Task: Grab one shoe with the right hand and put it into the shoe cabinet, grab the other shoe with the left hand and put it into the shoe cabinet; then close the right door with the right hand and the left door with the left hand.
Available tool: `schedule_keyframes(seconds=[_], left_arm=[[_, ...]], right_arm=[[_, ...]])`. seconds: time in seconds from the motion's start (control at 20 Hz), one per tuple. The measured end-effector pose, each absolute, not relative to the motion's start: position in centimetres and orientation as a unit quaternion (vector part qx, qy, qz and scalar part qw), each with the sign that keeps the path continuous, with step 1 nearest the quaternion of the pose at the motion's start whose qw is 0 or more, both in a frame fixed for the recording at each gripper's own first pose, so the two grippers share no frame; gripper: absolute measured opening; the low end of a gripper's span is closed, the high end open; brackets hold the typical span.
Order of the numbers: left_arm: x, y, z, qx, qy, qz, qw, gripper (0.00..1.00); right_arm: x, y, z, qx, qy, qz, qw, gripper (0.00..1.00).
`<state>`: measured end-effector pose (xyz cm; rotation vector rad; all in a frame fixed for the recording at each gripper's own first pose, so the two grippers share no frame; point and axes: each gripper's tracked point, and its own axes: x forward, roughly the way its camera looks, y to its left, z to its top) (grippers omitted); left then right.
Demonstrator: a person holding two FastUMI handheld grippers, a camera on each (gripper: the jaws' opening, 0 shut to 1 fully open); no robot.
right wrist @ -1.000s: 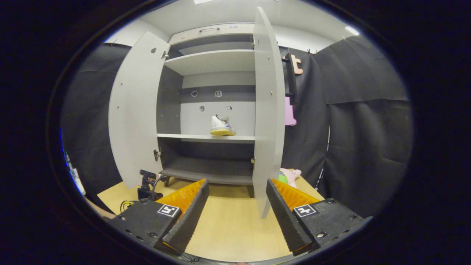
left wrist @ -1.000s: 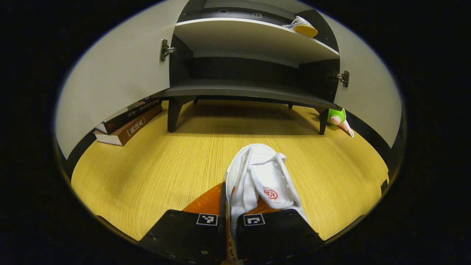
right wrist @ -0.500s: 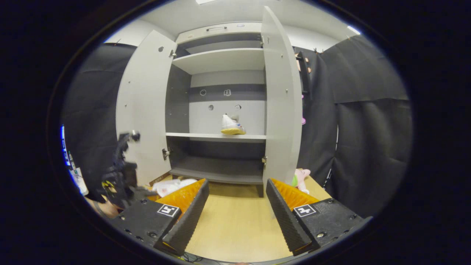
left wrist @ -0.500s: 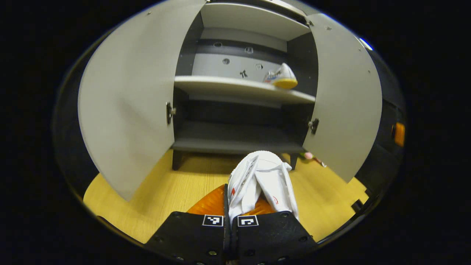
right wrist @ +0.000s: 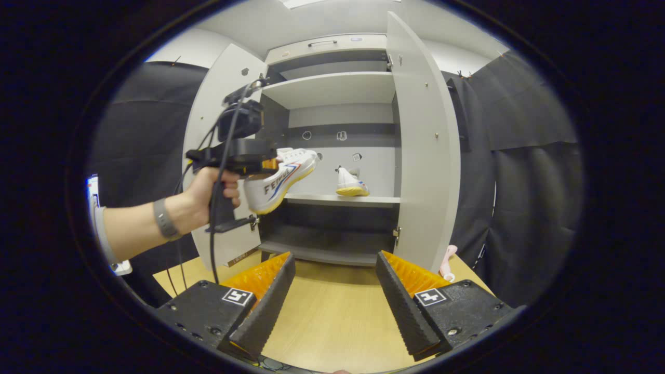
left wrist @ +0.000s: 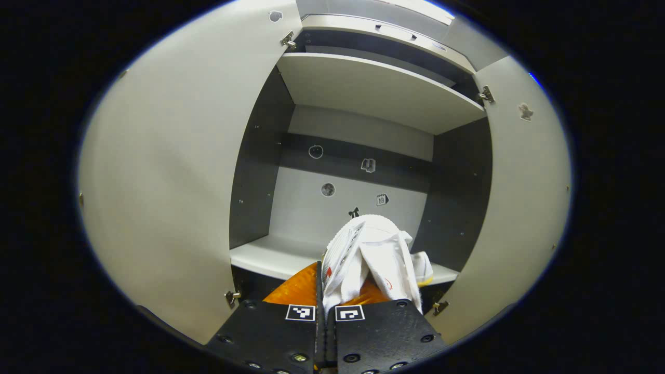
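The left tongs (left wrist: 324, 291) are squeezed tight on a white shoe (left wrist: 371, 259), both fingers pressing on its heel end, and in the left gripper view the shoe's toe points straight into the open shoe cabinet (left wrist: 358, 171), right in front of the middle shelf (left wrist: 270, 257). From the right gripper view you can see the same thing from the side: a hand (right wrist: 210, 189) holding those left tongs (right wrist: 260, 165) up in the air at about shelf height, with the shoe (right wrist: 280, 176) sticking out toward the cabinet (right wrist: 337, 111), just beside the left door (right wrist: 221, 124) and not set down on anything. The other shoe (right wrist: 349, 183) sits on the middle shelf (right wrist: 337, 199) toward the right side, near the back wall. In the left gripper view there's a bit of white and yellow peeking out just behind the held shoe, which I think is that second shoe (left wrist: 423, 267), but it's mostly covered so hard to be sure. The right tongs (right wrist: 335, 301) are wide open with nothing between the fingers, hanging low over the wooden worktop (right wrist: 332, 322), well back from the cabinet. Both doors stand open, the right door (right wrist: 423, 150) swung out toward the camera. Something small and pink (right wrist: 447, 262) lies on the worktop by the right door's bottom edge.
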<state>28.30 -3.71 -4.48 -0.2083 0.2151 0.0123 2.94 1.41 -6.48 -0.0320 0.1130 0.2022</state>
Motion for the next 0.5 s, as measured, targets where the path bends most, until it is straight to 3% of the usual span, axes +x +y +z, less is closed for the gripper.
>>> schedule_keyframes(seconds=[0.5], left_arm=[[40.9,-1.5,-9.3,-0.046,0.235,0.092,0.967,0.00]], right_arm=[[3.0,-2.8,-7.0,-0.011,0.069,0.048,0.996,0.98]])
